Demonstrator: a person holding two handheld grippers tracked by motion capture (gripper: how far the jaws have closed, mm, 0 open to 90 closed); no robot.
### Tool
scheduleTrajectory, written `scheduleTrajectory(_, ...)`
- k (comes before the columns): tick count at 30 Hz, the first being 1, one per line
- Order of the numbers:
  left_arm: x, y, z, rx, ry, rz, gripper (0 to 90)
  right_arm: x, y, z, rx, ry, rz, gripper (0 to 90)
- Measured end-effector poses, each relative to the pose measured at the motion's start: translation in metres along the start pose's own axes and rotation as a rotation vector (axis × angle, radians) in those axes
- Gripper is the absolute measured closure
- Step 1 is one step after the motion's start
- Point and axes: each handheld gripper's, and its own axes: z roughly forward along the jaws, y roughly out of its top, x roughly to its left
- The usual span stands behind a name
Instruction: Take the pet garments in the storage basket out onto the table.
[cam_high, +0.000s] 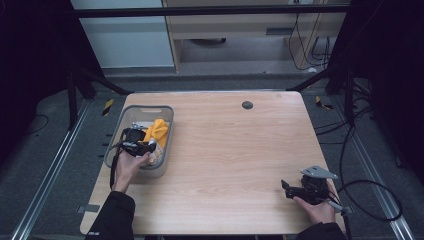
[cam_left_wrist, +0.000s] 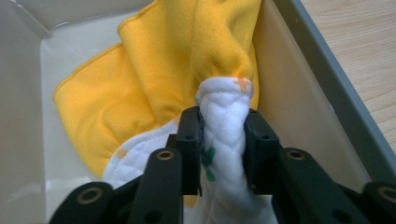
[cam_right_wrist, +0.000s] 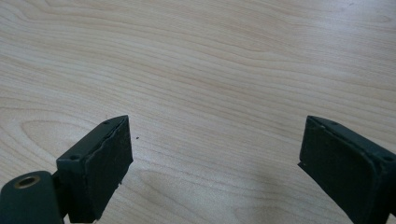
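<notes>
1. The left gripper (cam_high: 141, 146) is inside the grey plastic bin (cam_high: 116, 131), at about 9 o'clock on the wooden table (cam_high: 230, 150). Its jaws are clamped on a fold of white quilted cloth (cam_left_wrist: 223, 140) with small green and orange marks.
2. The white quilted cloth lies in the bin, under and against a yellow microfibre cloth (cam_high: 157, 131). The pinched fold stands up between the jaws, and its long axis runs along the gripper, toward 12 o'clock in the left gripper view. The yellow cloth touches the fold at its top, so it may come up together with it.
3. The bin wall is just beside the jaws at 3 o'clock in that view, so I judge that a lift should go straight up.
4. The middle of the table is bare, apart from a dark round cap (cam_high: 247, 105) near 12 o'clock.
5. The right gripper (cam_high: 292, 190) rests at about 4 o'clock on the table, well apart from the bin. Its jaws are wide apart and hold nothing. The left hand is clearly the nearer one to the cloths.
</notes>
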Motion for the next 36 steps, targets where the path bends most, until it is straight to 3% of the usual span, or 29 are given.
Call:
scheduleTrajectory(16, 0.001, 0.006, -0.006, 0.011, 0.004, 0.013, 80.1, 0.0, 0.0, 0.0, 0.008, -0.003, -0.002, 9.1)
scheduleTrajectory(27, 0.008, 0.011, -0.034, -0.041, -0.009, 0.011, 80.8, -0.001, 0.0, 0.0, 0.001, -0.014, 0.001, 9.1)
scheduleTrajectory(36, 0.005, 0.018, -0.059, -0.077, -0.015, 0.049, 80.9, -0.001, 0.0, 0.0, 0.001, -0.017, 0.0, 9.1)
